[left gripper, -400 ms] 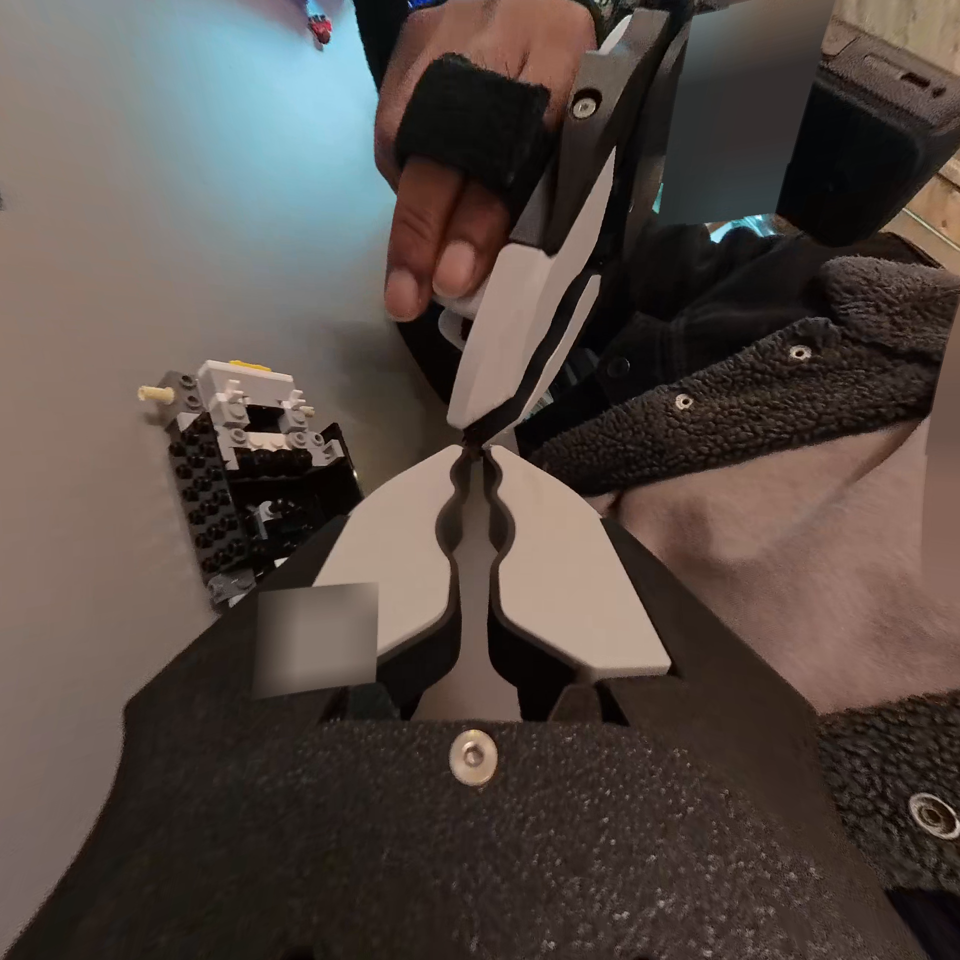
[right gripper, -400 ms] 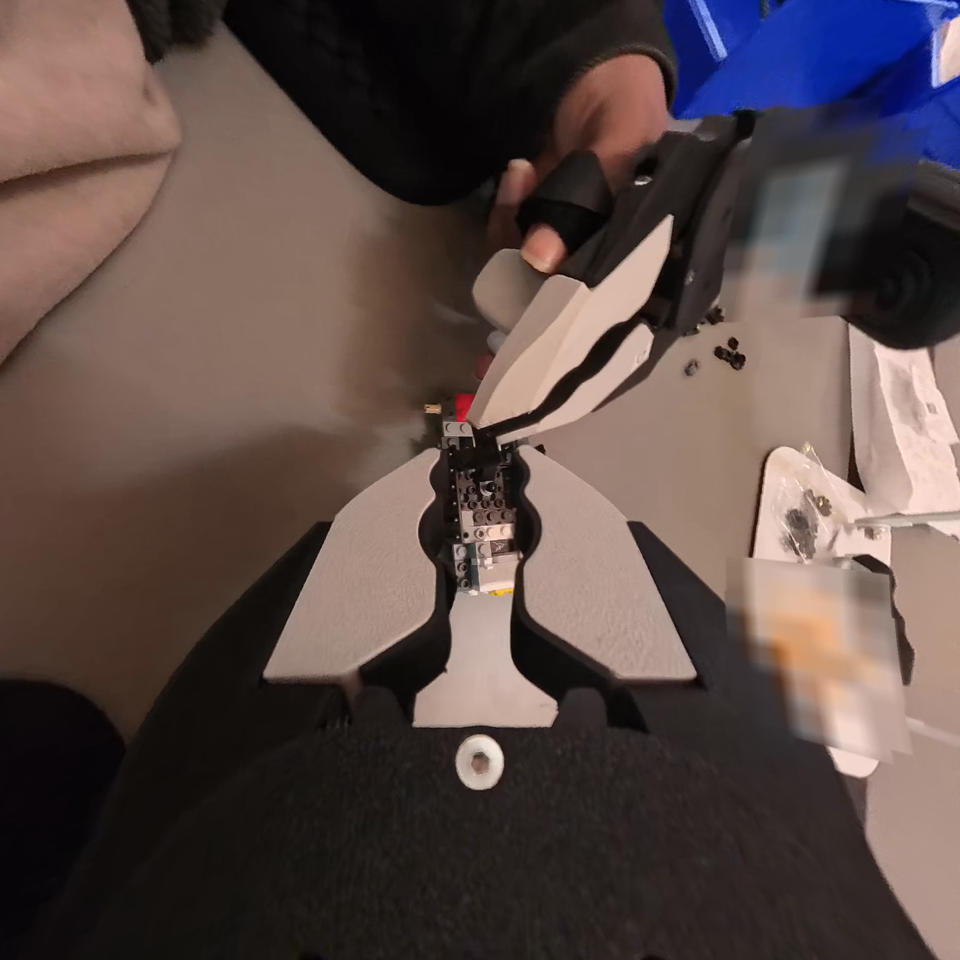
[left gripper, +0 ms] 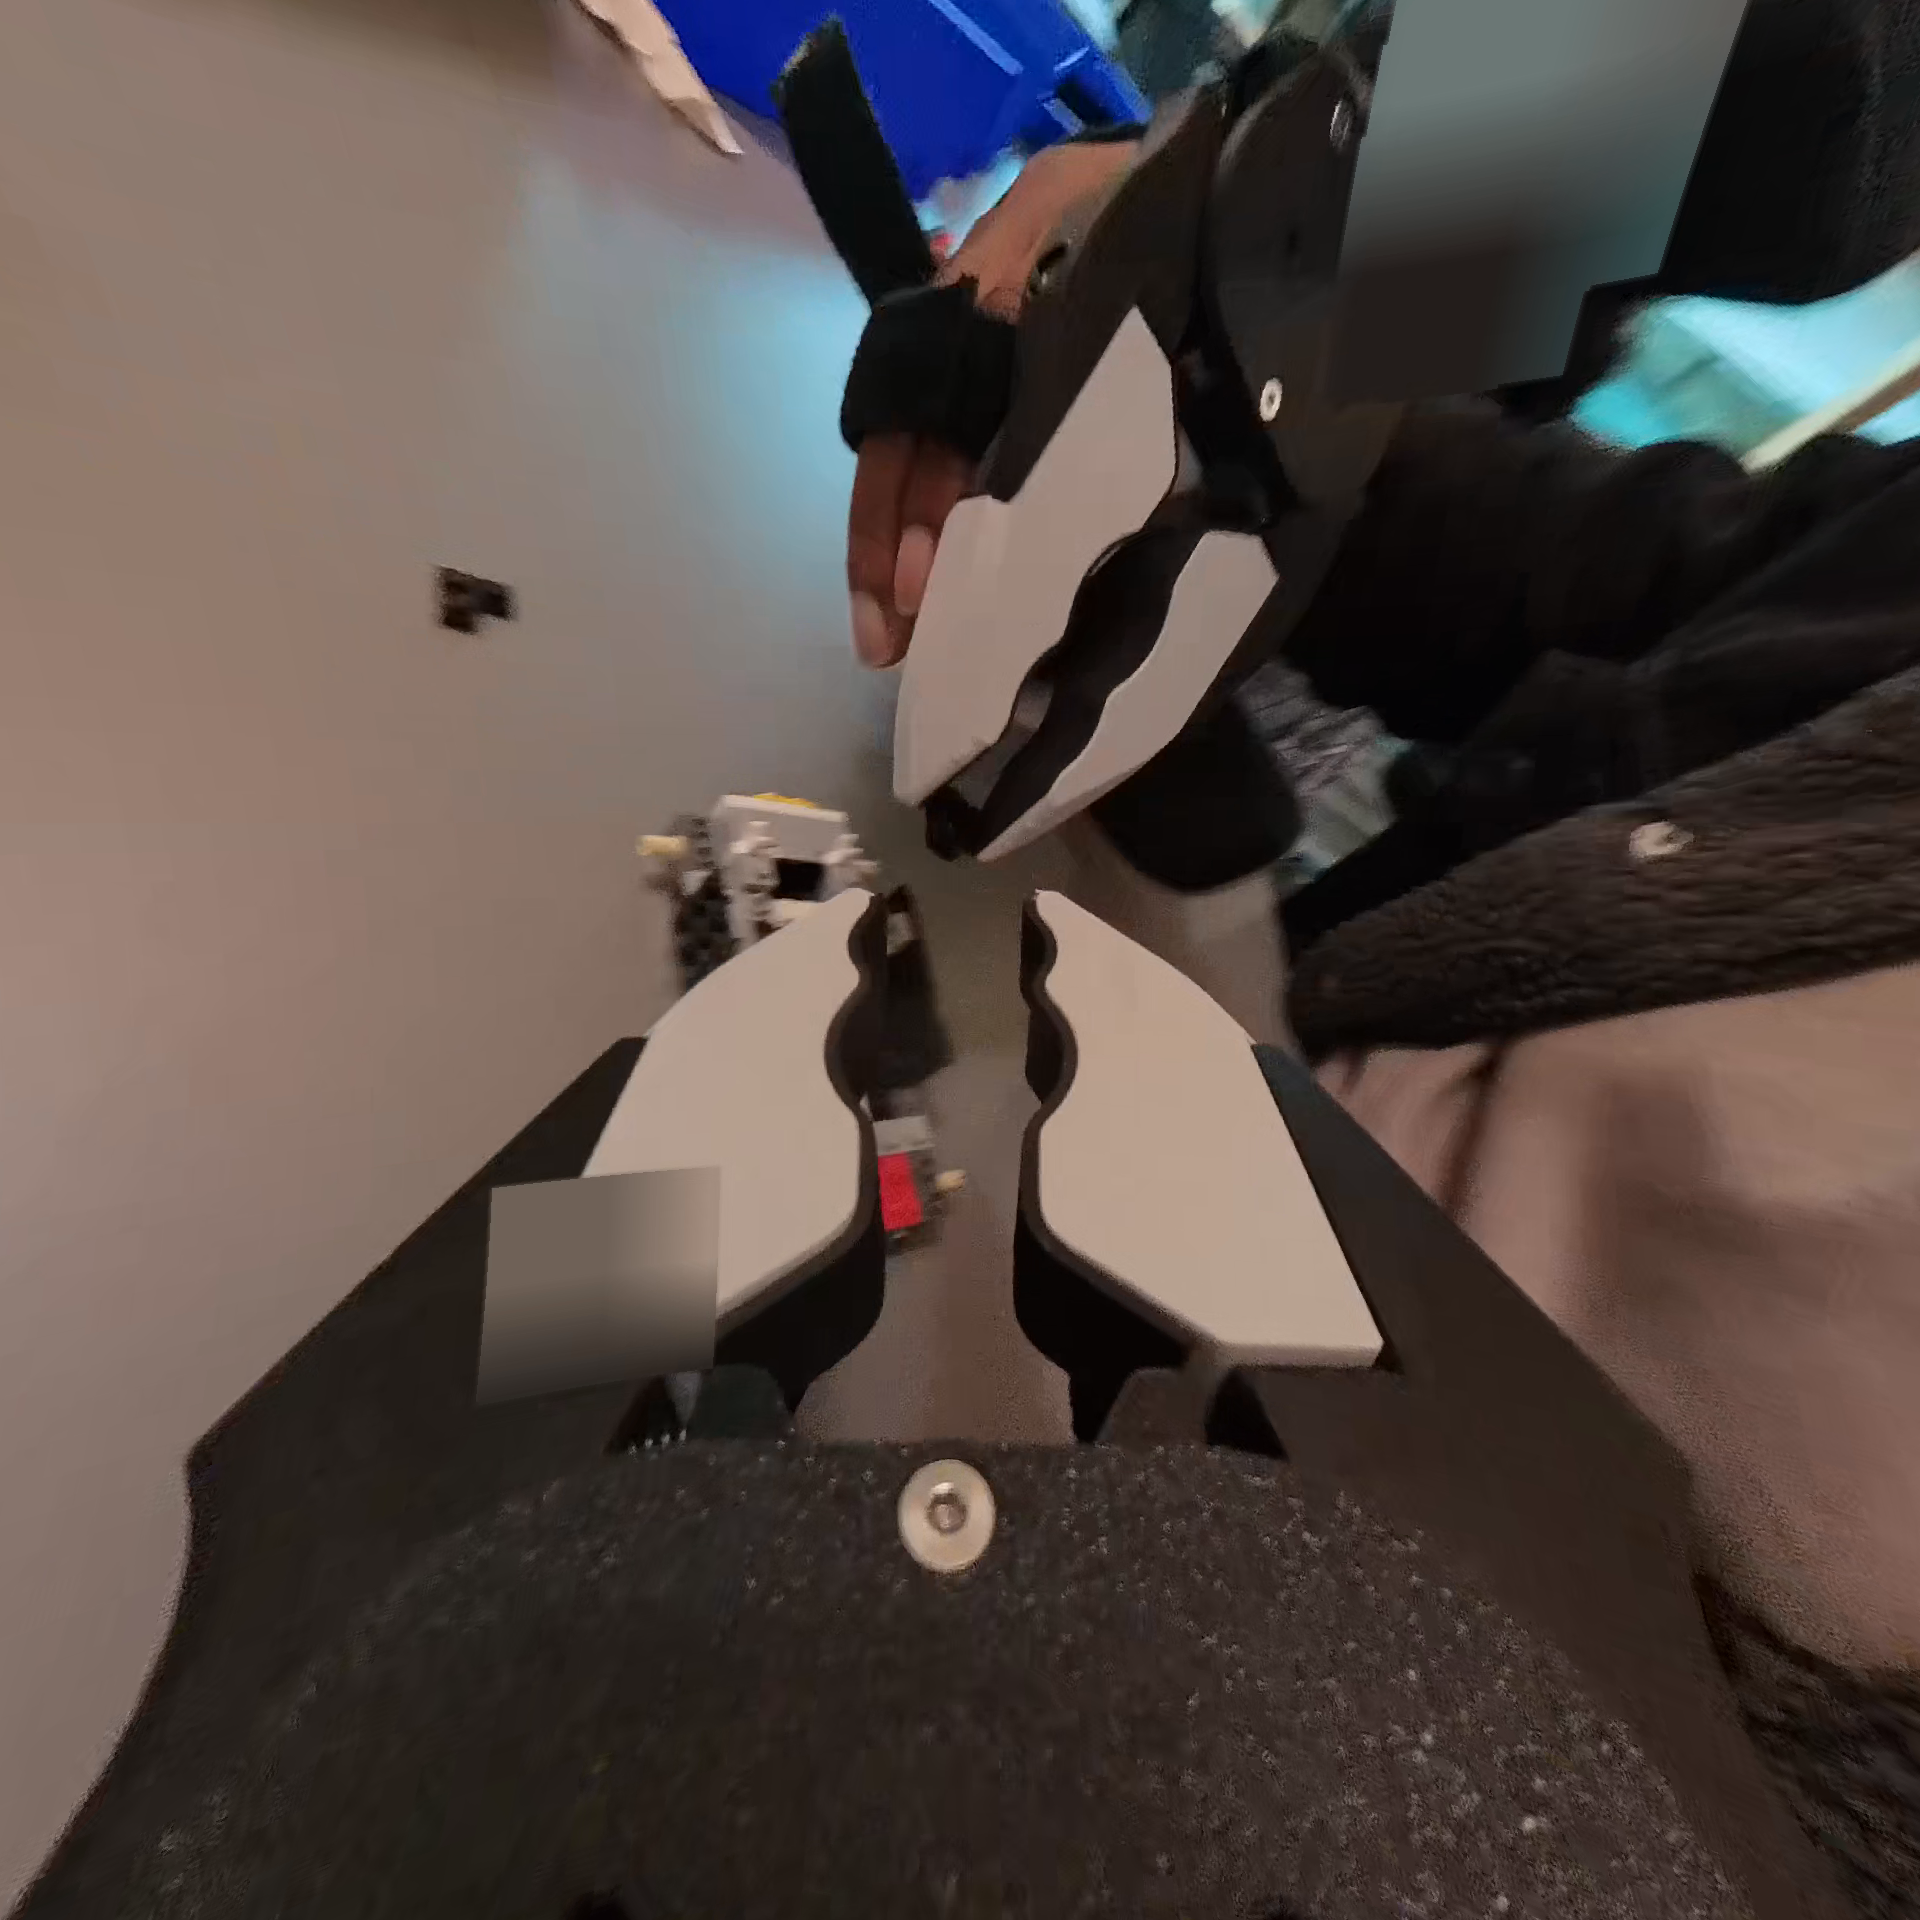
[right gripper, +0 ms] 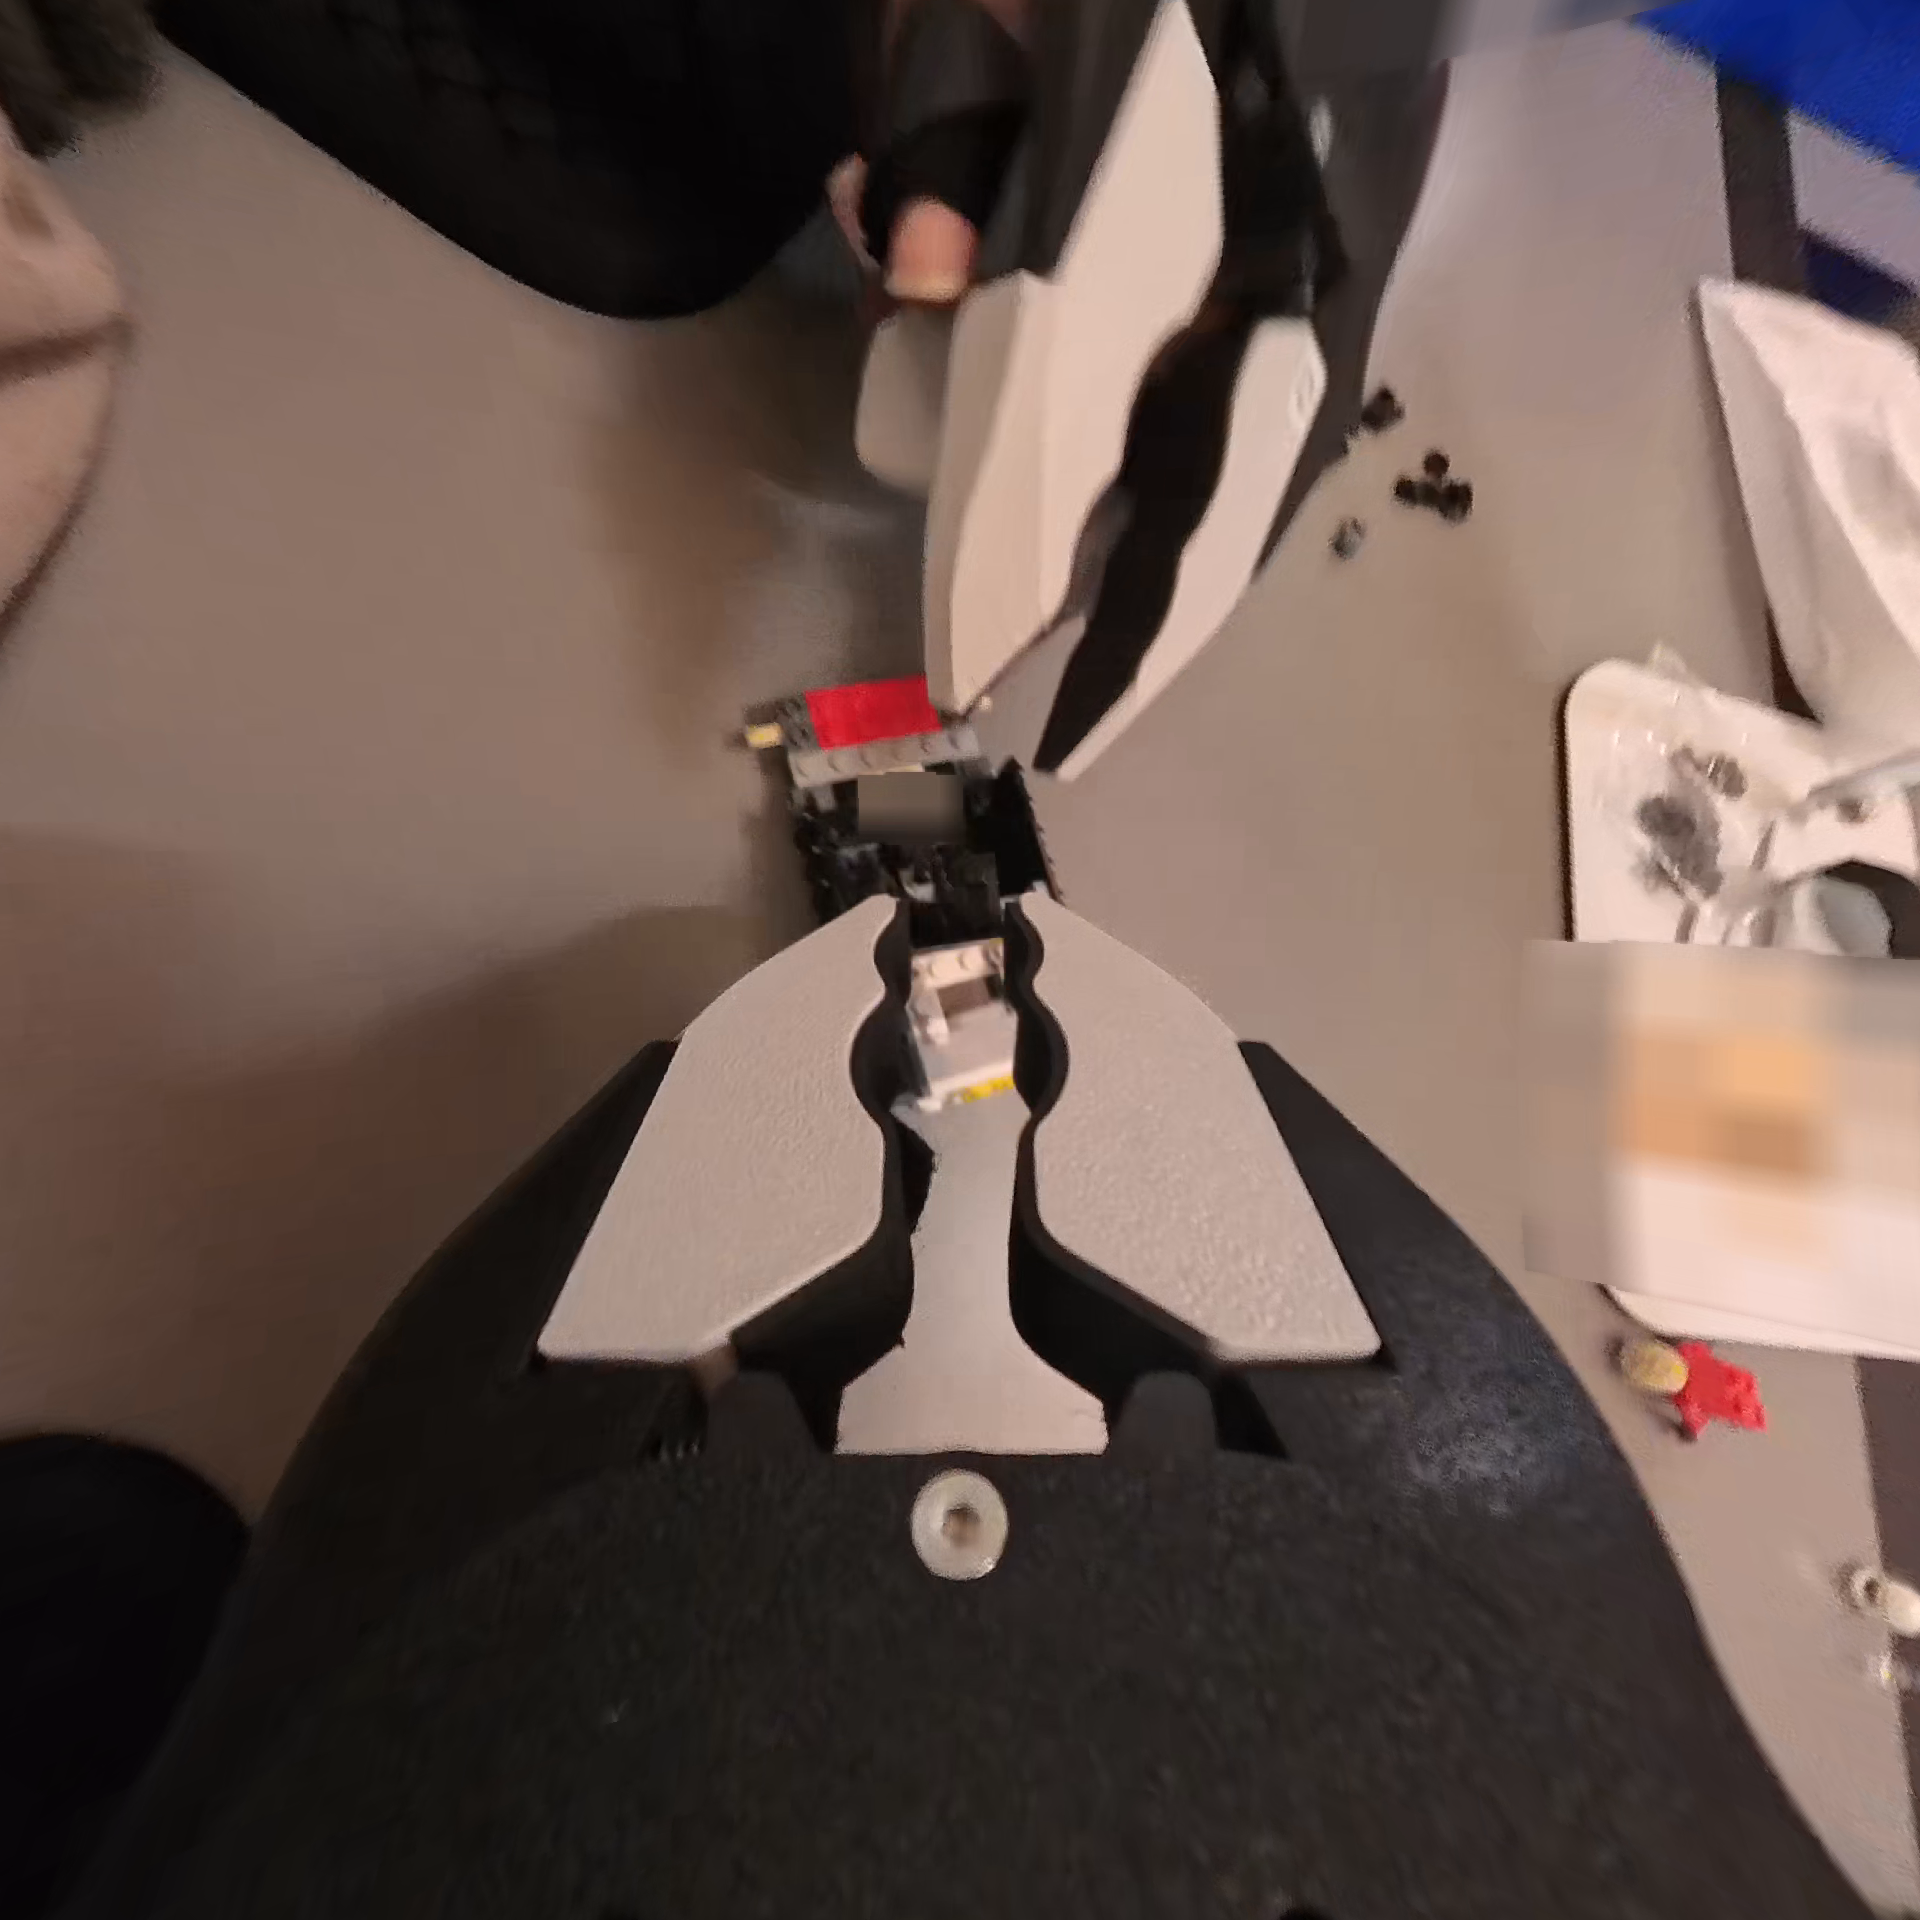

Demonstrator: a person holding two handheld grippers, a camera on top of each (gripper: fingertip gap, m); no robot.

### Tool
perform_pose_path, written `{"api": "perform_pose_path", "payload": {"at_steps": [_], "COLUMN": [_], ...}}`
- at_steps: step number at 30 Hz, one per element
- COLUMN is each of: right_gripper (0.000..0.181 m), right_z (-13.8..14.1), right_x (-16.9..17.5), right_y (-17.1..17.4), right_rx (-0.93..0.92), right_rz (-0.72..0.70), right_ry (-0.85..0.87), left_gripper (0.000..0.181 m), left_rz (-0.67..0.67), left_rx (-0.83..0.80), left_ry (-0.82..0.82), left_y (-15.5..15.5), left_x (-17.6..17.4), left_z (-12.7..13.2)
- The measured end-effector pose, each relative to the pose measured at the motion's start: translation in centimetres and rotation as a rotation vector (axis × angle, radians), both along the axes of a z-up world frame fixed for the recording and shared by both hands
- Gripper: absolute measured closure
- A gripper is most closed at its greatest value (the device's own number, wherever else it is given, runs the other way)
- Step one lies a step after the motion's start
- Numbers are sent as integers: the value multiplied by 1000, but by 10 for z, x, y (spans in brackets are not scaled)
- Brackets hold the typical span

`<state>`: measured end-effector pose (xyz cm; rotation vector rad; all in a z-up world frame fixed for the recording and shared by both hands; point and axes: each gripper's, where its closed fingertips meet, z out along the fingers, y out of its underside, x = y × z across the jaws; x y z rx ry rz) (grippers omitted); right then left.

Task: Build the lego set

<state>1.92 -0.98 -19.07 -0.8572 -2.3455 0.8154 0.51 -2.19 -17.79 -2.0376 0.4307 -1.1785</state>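
The lego model (left gripper: 779,831) lies on the grey table: white cab, black middle, red end. It also shows in the right wrist view (right gripper: 868,715). My left gripper (left gripper: 956,914) is open and empty just above the model, and its left finger hides part of it. It shows open from the right wrist view (right gripper: 1013,732), by the red end. My right gripper (right gripper: 954,912) hovers over the white cab, jaws a narrow gap apart. In the left wrist view its tips (left gripper: 951,826) look nearly closed around something dark. I cannot tell whether that is a piece.
Small black pieces (right gripper: 1429,488) lie loose on the table, and another lies farther off (left gripper: 473,597). A white tray (right gripper: 1590,831) with bagged dark parts, a paper booklet (right gripper: 1818,468) and a red piece (right gripper: 1720,1392) lie to the right. A person's fleece jacket (left gripper: 1558,883) borders the table. My two grippers' fingertips are within a few centimetres of each other.
The two grippers' tips were touching; they are now apart. My left gripper has opened and now sits over the model. My right jaws have narrowed a little.
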Motion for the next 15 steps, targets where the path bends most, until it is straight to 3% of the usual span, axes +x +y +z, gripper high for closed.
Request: {"api": "perform_pose_path", "payload": {"at_steps": [5,15], "right_gripper": [165,165], "right_z": [-17,-28], "right_x": [-7,-14], "right_y": [11,9], "right_rx": [3,-34], "right_rz": [-17,18], "right_ry": [-93,-173], "left_gripper": [157,161], "left_rz": [73,72], "left_rx": [70,118], "left_ry": [210,297], "left_y": [5,7], "left_x": [-20,-17], "left_z": [-18,-33]}}
